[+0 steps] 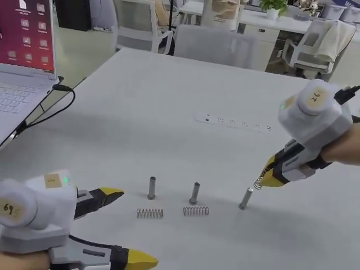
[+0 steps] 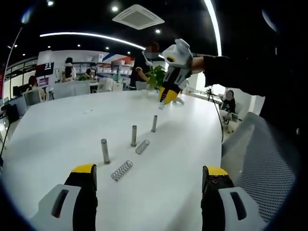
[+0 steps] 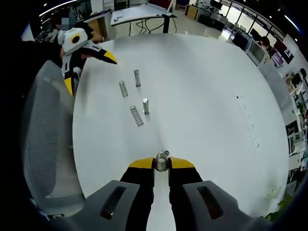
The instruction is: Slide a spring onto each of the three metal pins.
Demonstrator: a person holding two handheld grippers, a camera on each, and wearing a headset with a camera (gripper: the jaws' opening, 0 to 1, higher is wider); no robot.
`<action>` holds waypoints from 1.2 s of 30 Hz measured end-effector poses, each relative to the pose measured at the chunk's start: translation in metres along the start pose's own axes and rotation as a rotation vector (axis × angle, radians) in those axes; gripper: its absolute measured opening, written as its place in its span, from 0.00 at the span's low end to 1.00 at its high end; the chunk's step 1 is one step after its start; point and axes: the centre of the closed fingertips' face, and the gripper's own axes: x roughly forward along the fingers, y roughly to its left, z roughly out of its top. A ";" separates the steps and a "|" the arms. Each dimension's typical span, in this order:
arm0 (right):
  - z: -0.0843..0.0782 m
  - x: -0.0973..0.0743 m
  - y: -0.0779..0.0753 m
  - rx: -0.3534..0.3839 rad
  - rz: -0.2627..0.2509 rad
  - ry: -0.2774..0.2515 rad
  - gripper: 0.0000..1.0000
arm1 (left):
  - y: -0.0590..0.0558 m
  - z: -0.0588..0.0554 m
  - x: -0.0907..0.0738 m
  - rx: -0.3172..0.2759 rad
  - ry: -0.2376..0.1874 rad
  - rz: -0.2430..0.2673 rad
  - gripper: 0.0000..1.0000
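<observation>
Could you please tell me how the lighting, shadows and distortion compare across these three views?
Head view: soft even light, straight lines, only faint shadows at the pins on the table. Left gripper view: strong fisheye bend, ceiling light strips blown out against a dark ceiling. Right gripper view: table edge curved round; the spring in the right tool looks sharp.

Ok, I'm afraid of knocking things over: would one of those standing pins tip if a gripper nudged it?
Likely, yes. The middle pin is tall and thin on a narrow base, so a side push would probably topple it. Being round, it may then roll on the smooth table.
</observation>
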 end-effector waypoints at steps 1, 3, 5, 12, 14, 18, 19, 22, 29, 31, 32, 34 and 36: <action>0.000 0.001 0.000 0.001 0.000 0.001 0.08 | 0.000 0.000 0.000 0.000 0.001 0.000 0.87; -0.001 0.003 -0.001 0.000 0.002 0.006 0.08 | 0.000 -0.001 0.000 0.000 0.001 0.000 0.88; -0.001 0.006 -0.002 0.003 0.006 0.007 0.08 | 0.000 0.000 0.000 0.005 -0.008 0.003 0.89; -0.002 0.014 -0.006 0.001 0.008 0.023 0.08 | 0.003 -0.001 0.000 0.001 -0.018 0.011 0.92; -0.002 0.016 -0.007 0.005 0.011 0.028 0.08 | 0.004 -0.001 0.000 0.003 -0.022 0.014 0.93; -0.003 0.019 -0.006 0.006 0.019 0.033 0.08 | 0.006 -0.003 -0.001 -0.001 -0.020 0.017 0.94; -0.002 0.020 -0.007 0.006 0.020 0.031 0.08 | 0.006 -0.003 -0.002 -0.003 -0.020 0.017 0.94; -0.003 0.023 -0.006 0.006 0.025 0.037 0.08 | 0.007 -0.004 -0.002 -0.005 -0.018 0.017 0.94; -0.005 0.029 -0.008 0.008 0.030 0.046 0.08 | 0.007 -0.006 -0.002 -0.008 -0.012 0.011 0.93; -0.006 0.031 -0.009 0.014 0.035 0.044 0.08 | 0.007 -0.006 -0.002 -0.008 -0.011 0.010 0.92; -0.006 0.032 -0.009 0.015 0.036 0.044 0.08 | 0.007 -0.006 -0.003 -0.007 -0.011 0.011 0.93; -0.007 0.036 -0.008 0.021 0.041 0.045 0.08 | 0.008 -0.006 -0.003 -0.008 -0.011 0.012 0.92; -0.008 0.040 -0.007 0.022 0.044 0.046 0.08 | 0.008 -0.006 -0.003 -0.008 -0.012 0.014 0.92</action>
